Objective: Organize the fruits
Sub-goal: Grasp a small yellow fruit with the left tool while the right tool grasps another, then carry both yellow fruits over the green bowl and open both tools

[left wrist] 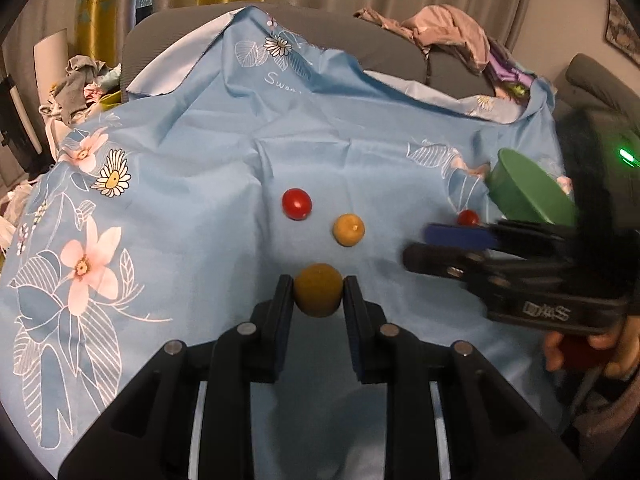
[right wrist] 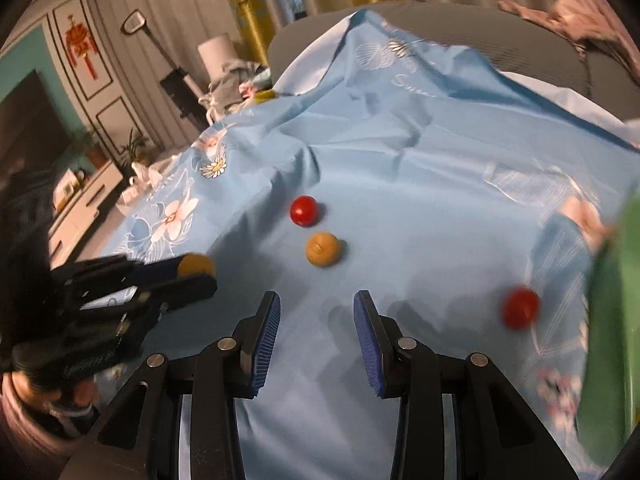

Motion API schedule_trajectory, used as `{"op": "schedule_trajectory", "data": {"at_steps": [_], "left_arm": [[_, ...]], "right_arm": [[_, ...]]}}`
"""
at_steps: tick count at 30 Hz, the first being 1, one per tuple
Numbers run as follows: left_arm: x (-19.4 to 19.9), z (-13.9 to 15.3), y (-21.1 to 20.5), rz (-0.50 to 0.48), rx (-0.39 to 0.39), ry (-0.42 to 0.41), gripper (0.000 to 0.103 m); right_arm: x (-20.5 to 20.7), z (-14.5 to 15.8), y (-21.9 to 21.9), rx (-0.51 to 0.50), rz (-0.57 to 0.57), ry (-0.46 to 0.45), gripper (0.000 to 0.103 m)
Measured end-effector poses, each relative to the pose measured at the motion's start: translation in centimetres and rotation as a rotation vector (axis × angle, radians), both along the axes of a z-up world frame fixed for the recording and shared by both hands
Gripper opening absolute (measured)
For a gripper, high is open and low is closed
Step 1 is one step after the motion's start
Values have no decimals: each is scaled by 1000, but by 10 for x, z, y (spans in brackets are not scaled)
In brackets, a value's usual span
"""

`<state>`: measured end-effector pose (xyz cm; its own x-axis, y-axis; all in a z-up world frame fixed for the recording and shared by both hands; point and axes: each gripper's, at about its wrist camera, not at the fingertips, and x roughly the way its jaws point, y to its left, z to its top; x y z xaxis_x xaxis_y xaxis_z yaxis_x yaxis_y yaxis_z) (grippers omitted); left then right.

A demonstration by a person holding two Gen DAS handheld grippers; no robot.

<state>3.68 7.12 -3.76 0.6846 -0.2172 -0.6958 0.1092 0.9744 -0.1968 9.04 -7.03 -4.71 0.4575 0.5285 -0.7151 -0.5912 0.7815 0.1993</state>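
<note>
So on my left wrist cam the left gripper [left wrist: 318,294] is clamped on a yellow-brown fruit [left wrist: 318,290], pads pressing it from both sides, sitting low over the blue floral cloth [left wrist: 192,184]. Can't really tell if the fruit is touching the cloth or just off it. Just past it there's a second yellow fruit [left wrist: 348,230] lying loose on the cloth, and a red cherry tomato [left wrist: 296,204] right beside that, up and to the left. The right gripper [left wrist: 420,246] pokes in from the right side of that view, blurry, and behind its fingers I can see another red tomato [left wrist: 468,218] peeking out, with the green bowl [left wrist: 528,192] just beyond it, tilted. From the right wrist cam, the right gripper [right wrist: 316,328] has its blue pads spread apart with nothing between them, hanging over bare cloth [right wrist: 400,160]. The loose yellow fruit [right wrist: 322,249] and the tomato [right wrist: 304,211] are ahead of it, the other tomato [right wrist: 520,307] is off to the right near the bowl [right wrist: 612,320], which is a green smear at the edge. The left gripper [right wrist: 196,270] shows at the far left with its fruit [right wrist: 194,265] pinched at the tips.
</note>
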Motion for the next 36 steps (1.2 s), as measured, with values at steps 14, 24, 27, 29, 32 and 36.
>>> {"op": "schedule_trajectory", "data": {"at_steps": [14, 24, 27, 29, 32, 36], "left_arm": [[1, -9, 12, -15, -46, 13, 25], [-1, -7, 9, -21, -54, 20, 25], [-3, -4, 4, -33, -49, 15, 25], [-4, -3, -2, -46, -49, 17, 25], [-5, -1, -13, -59, -30, 24, 25], [-2, 3, -26, -78, -27, 37, 25]], "right_arm": [[52, -25, 52, -158, 9, 117, 39], [31, -7, 34, -124, -21, 23, 29], [12, 4, 19, -106, -44, -22, 29], [-1, 9, 8, -101, -61, -48, 29], [-17, 13, -11, -81, -89, -75, 29], [-33, 19, -37, -51, -126, -101, 29]]}}
